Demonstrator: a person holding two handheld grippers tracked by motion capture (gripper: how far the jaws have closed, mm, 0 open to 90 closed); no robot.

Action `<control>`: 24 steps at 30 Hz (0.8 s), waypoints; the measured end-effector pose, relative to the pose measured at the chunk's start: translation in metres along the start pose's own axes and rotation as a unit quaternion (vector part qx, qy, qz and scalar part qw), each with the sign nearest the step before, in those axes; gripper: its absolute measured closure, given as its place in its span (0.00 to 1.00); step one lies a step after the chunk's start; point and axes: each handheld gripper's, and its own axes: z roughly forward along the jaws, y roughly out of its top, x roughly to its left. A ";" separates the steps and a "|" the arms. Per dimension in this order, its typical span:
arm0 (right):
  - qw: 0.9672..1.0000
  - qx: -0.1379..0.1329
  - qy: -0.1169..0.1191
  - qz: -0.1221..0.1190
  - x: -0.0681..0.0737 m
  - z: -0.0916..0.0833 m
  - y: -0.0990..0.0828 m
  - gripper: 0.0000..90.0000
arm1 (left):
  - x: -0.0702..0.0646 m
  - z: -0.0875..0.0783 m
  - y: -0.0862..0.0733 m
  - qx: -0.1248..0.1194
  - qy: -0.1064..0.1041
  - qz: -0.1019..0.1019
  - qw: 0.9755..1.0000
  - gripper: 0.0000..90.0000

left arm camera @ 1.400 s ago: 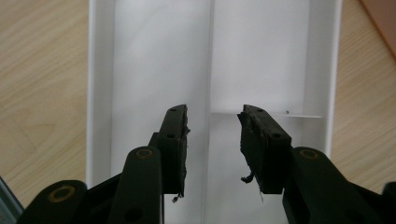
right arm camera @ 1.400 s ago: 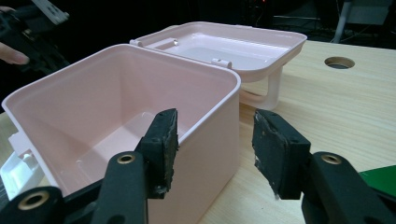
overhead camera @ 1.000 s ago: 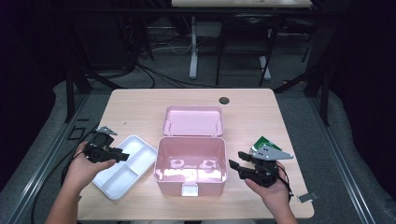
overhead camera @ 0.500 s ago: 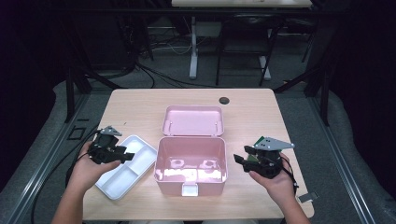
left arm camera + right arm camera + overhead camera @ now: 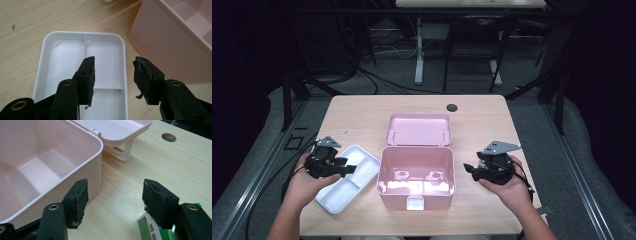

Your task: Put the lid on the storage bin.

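An open pink box (image 5: 416,172) stands at the middle of the table, its lid (image 5: 418,129) folded back behind it. A white divided tray (image 5: 347,177) lies to its left. My left gripper (image 5: 348,168) hovers over the tray's near-left part, open, with nothing between its fingers. In the left gripper view the tray (image 5: 85,47) lies under the left gripper (image 5: 113,75) and the box wall (image 5: 172,45) is at right. My right gripper (image 5: 469,169) is open just right of the box. In the right gripper view the right gripper (image 5: 115,202) stands beside the box corner (image 5: 96,167).
A green and white packet (image 5: 150,230) lies on the table under the right jaw in the right gripper view. A round hole (image 5: 452,107) sits in the table's far side. The box handle (image 5: 123,151) hangs below the lid. Dark floor surrounds the table.
My left gripper has shifted a little right over the tray. My right gripper has drawn slightly farther from the table's near edge. Both stay open.
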 end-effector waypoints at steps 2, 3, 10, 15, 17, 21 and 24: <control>1.000 0.004 0.001 -0.006 -0.002 0.000 0.003 0.40 | 0.000 0.000 -0.001 0.000 -0.001 -0.002 1.000 0.57; 1.000 0.011 -0.003 -0.010 -0.003 0.000 0.005 0.40 | 0.001 0.000 -0.001 0.000 -0.001 -0.002 1.000 0.57; 0.997 0.053 -0.030 -0.043 -0.011 0.002 0.016 0.34 | 0.002 -0.004 -0.002 -0.007 -0.002 -0.010 1.000 0.57; 0.993 0.093 -0.039 -0.055 -0.020 0.009 0.026 0.34 | 0.002 -0.004 -0.003 -0.005 0.001 -0.009 1.000 0.56; 0.991 0.106 -0.043 -0.064 -0.022 0.013 0.030 0.34 | 0.003 -0.004 -0.004 -0.003 0.001 -0.010 1.000 0.56; 0.988 0.127 -0.046 -0.072 -0.023 0.016 0.037 0.34 | 0.003 -0.005 -0.004 -0.005 0.000 -0.011 1.000 0.56; 0.986 0.145 -0.037 -0.074 -0.026 0.020 0.043 0.34 | 0.003 -0.005 -0.004 -0.007 -0.001 -0.011 1.000 0.56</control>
